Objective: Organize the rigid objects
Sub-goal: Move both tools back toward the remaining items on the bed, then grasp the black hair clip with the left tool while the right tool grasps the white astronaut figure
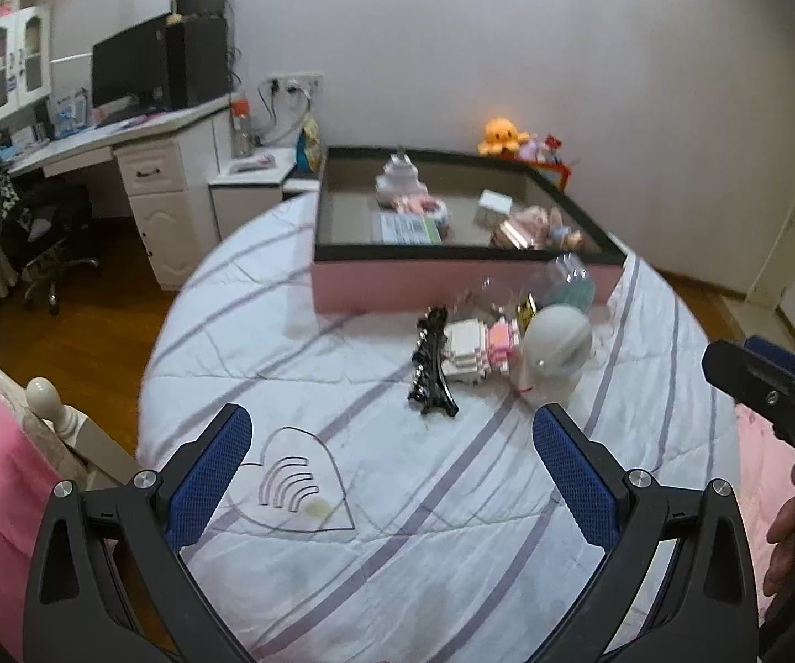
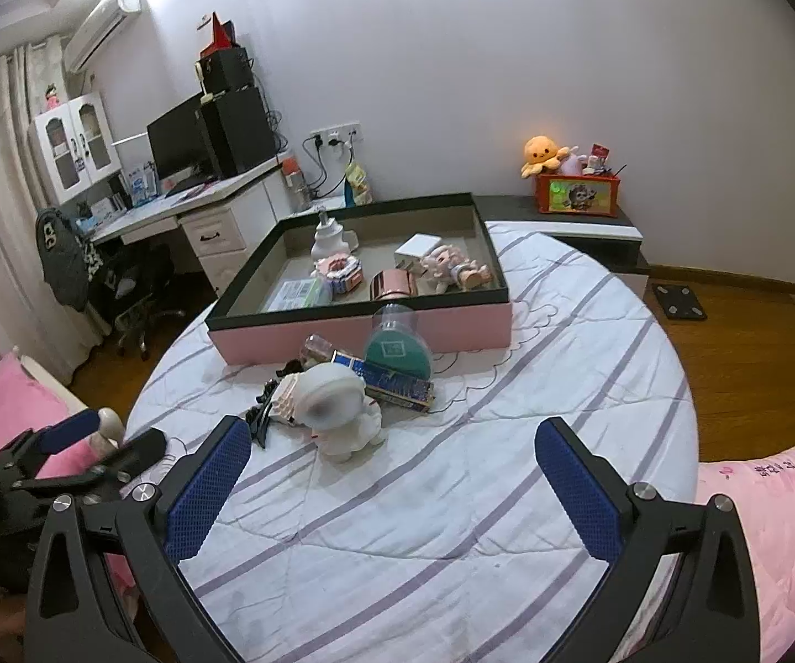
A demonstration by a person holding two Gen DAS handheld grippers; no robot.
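Observation:
A pink box with a black rim (image 1: pixel 397 287) (image 2: pixel 342 334) sits on the round striped bed and holds several small items. In front of it lies a loose pile: a black hair claw (image 1: pixel 430 373) (image 2: pixel 259 417), a white and pink block model (image 1: pixel 474 351), a white astronaut figure (image 1: pixel 554 351) (image 2: pixel 336 406), a blue and gold box (image 2: pixel 391 381) and a teal-based clear dome (image 2: pixel 397 342). My left gripper (image 1: pixel 391 475) hangs open short of the pile, with nothing between its fingers. My right gripper (image 2: pixel 391 486) is open too, just in front of the astronaut.
A desk with a monitor (image 2: pixel 182 149) and an office chair (image 1: pixel 49 243) stand at the left. A low cabinet with an orange plush (image 2: pixel 543 154) and a toy box (image 2: pixel 577 193) is behind the bed. Pink bedding (image 2: pixel 773 508) lies at the right, wooden floor around.

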